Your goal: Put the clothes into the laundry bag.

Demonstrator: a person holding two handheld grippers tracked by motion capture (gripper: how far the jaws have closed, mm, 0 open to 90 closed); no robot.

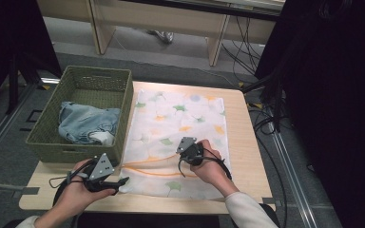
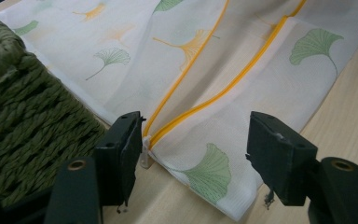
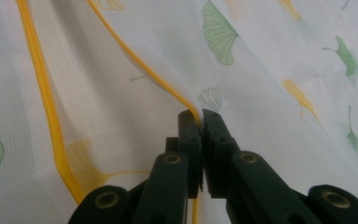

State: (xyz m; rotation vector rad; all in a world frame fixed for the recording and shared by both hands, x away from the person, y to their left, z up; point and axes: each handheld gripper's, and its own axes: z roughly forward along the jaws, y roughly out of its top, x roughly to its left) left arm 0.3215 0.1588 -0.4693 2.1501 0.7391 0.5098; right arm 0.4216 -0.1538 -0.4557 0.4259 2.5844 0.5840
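Observation:
A white mesh bag (image 1: 176, 118) printed with green and yellow leaves lies flat on the wooden table (image 1: 244, 147). Orange zipper lines (image 1: 157, 166) cross its near end. My right gripper (image 1: 184, 164) sits over that end. In the right gripper view its jaws (image 3: 200, 116) are shut on a pinched fold of the bag (image 3: 270, 70) along the orange zipper (image 3: 144, 70). My left gripper (image 1: 121, 183) rests at the bag's near left corner, open. In the left gripper view the jaws (image 2: 196, 135) straddle the zipper's end (image 2: 214, 93), with a small white pull (image 2: 145, 158) by the left pad.
A green woven basket (image 1: 95, 71) stands left of the bag, touching its edge, with folded blue jeans (image 1: 88, 123) inside; its wall (image 2: 23, 116) lies close to my left jaw. Bare table runs along the right and near sides. Cables trail on the floor at the right.

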